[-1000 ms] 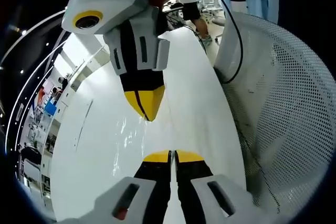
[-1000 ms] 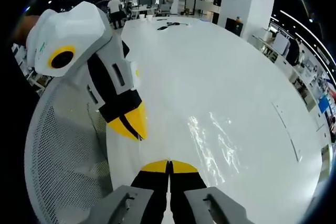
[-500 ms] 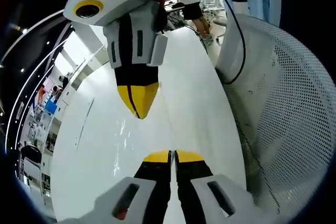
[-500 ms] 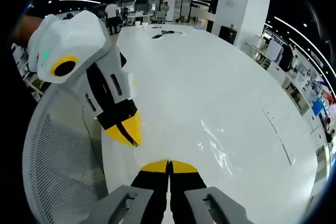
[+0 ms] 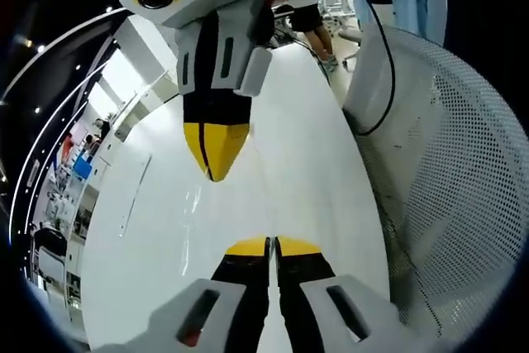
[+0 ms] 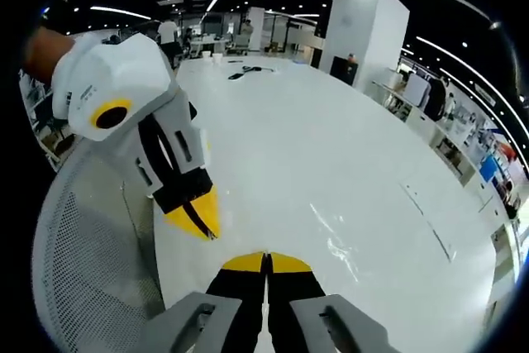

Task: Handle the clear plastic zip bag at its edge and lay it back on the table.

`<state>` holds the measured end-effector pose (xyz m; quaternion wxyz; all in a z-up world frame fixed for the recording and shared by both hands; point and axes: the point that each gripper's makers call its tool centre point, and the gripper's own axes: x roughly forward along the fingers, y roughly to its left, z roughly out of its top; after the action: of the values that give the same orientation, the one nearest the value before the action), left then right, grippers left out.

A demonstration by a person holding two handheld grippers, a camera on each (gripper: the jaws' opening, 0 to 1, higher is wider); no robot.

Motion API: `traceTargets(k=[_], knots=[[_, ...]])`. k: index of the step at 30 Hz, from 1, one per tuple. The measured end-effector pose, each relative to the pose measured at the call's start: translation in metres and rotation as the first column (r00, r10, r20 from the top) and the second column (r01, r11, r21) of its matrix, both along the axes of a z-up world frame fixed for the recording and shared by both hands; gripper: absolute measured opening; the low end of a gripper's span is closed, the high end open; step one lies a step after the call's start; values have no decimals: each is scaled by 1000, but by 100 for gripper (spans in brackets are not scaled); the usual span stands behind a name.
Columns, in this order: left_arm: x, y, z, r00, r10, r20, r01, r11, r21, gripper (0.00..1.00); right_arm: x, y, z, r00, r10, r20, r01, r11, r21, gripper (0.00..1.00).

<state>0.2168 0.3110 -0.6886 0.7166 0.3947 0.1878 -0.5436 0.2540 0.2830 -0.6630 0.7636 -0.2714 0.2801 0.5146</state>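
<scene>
Clear plastic zip bag lies flat on the white bench, showing in the right gripper view just right of centre as a few glinting creases; in the left gripper view the same faint sheen sits left of centre, below the other tongs' yellow tips. Both pairs of tongs hang above the bench with jaws pressed together and nothing visible between them: the left tongs at the bottom of their own view, and the right tongs likewise. Neither touches the bag, as far as the glare allows one to tell.

The main risk, I judge, is the bag's near invisibility. Against a glossy white top its edge is hard to find, so a closing pinch could land on bare bench and scrape it, or catch the film mid-sheet and crumple it. Thin film may also cling to a jaw on release and be dragged off its spot.

Around the work, a white mesh chair back fills the right of the left gripper view, with a black cable hanging along its edge, close to the bench rim; the same mesh sits at lower left of the right gripper view. Either could snag a hand swinging wide. Small dark items rest far up the bench, well apart from the bag. People stand in the distance.
</scene>
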Motion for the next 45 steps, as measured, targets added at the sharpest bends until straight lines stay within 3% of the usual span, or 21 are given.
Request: traceTargets(k=[18, 23, 32, 45], knots=[[4, 1, 5, 999, 37, -8, -37, 999, -6, 0, 9, 4, 16, 996, -11, 91, 8, 999, 37, 0], [2, 1, 4, 998, 46, -34, -46, 999, -6, 0, 10, 5, 23, 993, -8, 114, 3, 999, 41, 0], [-1, -2, 0, 998, 32, -49, -31, 999, 13, 0, 14, 2, 24, 992, -15, 122, 11, 999, 36, 0], [9, 0, 3, 1000, 26, 4, -26, 1000, 16, 0, 17, 0, 21, 991, -16, 130, 14, 1000, 22, 0]])
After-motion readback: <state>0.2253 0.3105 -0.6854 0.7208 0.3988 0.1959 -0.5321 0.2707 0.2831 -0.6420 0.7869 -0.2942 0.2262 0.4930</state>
